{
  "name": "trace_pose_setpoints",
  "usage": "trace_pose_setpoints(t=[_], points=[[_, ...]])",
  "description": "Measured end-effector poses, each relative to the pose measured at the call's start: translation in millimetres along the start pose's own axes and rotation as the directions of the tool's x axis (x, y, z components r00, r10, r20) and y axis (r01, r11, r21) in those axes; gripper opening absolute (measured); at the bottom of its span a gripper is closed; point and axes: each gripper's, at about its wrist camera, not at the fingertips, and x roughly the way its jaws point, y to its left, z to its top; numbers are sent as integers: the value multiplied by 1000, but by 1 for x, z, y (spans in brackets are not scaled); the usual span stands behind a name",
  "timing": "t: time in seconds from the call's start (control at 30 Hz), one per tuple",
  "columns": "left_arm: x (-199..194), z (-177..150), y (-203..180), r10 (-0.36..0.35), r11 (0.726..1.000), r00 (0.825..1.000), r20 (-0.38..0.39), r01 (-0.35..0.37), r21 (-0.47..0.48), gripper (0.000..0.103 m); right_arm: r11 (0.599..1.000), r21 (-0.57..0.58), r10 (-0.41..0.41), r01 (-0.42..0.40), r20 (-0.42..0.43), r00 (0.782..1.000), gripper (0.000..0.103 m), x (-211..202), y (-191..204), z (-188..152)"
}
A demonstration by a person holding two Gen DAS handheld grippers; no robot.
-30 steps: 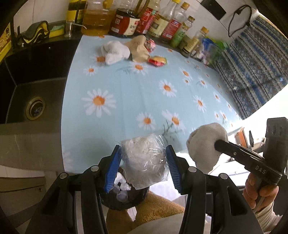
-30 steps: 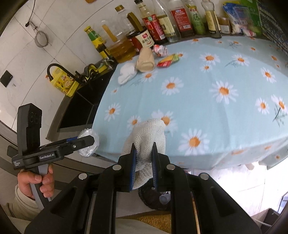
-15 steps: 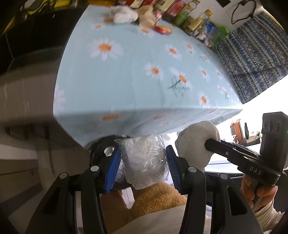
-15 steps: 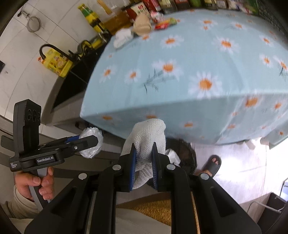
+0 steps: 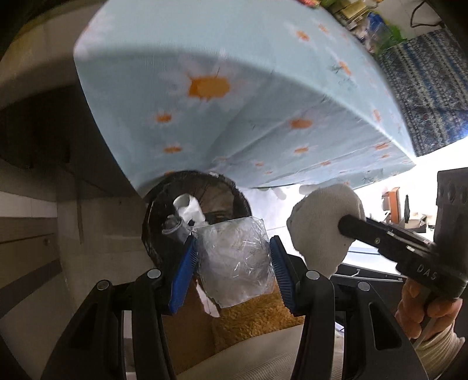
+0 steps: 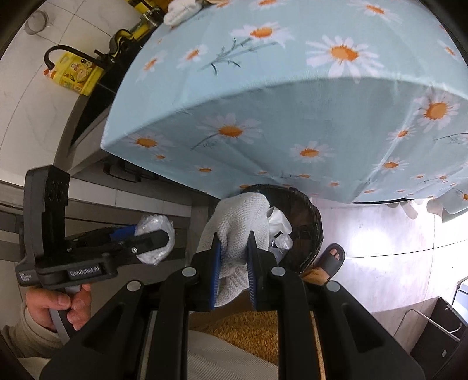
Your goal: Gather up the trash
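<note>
— What fills most of both views?

— A table under a light blue cloth printed with white and orange daisies (image 6: 292, 96), its front drape hanging down over the floor. The cloth is smeared with blur in the left wrist view.

— And below it?

— A round black wicker waste basket (image 5: 152, 233) stands on the floor at the foot of the drape, partly tucked under the table edge. White crumpled paper (image 5: 188, 209) already lies inside it. A foot in a dark slide sandal (image 6: 332, 258) is just beside the basket.

— What are the tongs doing?

— The left gripper (image 5: 232, 260) has its blue pads (image 5: 185, 270) closed against a crumpled clear plastic bag with white scraps inside (image 5: 234, 263), held over the near rim of the basket. The right gripper (image 6: 234, 254) pinches a white knitted cotton glove, bunched into a wad (image 6: 239, 222), which hangs above the basket's near side.

— Are the two loads touching?

— No, they sit side by side with a gap between them; in the right wrist view the bag is off to the left of the basket.

— Anything small left on the table?

— A white wad (image 6: 181, 11) at the far edge, near the sink side.
</note>
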Motion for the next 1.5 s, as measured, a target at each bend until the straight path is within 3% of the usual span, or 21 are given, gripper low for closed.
trace_pose_setpoints(t=[0.13, 0.23, 0.27, 0.3, 0.33, 0.37, 0.67, 1.13, 1.5], points=[[15, -5, 3, 4, 999, 999, -43, -5, -33, 49, 1000, -3, 6, -6, -27, 1000, 18, 11, -4, 8], [26, -8, 5, 3, 999, 997, -72, -7, -47, 49, 1000, -2, 10, -10, -50, 999, 28, 18, -6, 12], [29, -9, 5, -1, 999, 997, -83, -3, -51, 50, 1000, -2, 12, -12, -51, 999, 39, 20, -5, 13], [31, -9, 5, -6, 999, 996, -94, 1, -52, 53, 1000, -1, 12, -12, -56, 998, 40, 22, -6, 14], [35, -9, 6, -1, 999, 994, -108, -5, -54, 68, 1000, 2, 13, -13, -66, 998, 40, 25, -8, 14], [37, -10, 7, 5, 998, 994, -110, -11, -56, 77, 1000, 7, 13, -13, -74, 997, 40, 27, -9, 14], [38, -17, 27, 20, 993, 994, -105, -32, -116, 77, 1000, 22, -15, 17, -82, 996, 40, 22, -18, 7], [-6, -14, 8, 3, 999, 1000, 6, -3, -54, 77, 1000, 0, -27, 27, 41, 999, 45, -26, 12, 2], [-59, 1, -11, -7, 999, 991, 135, 2, 42, 77, 999, -9, -33, 36, 189, 981, 49, -70, 30, 8]])
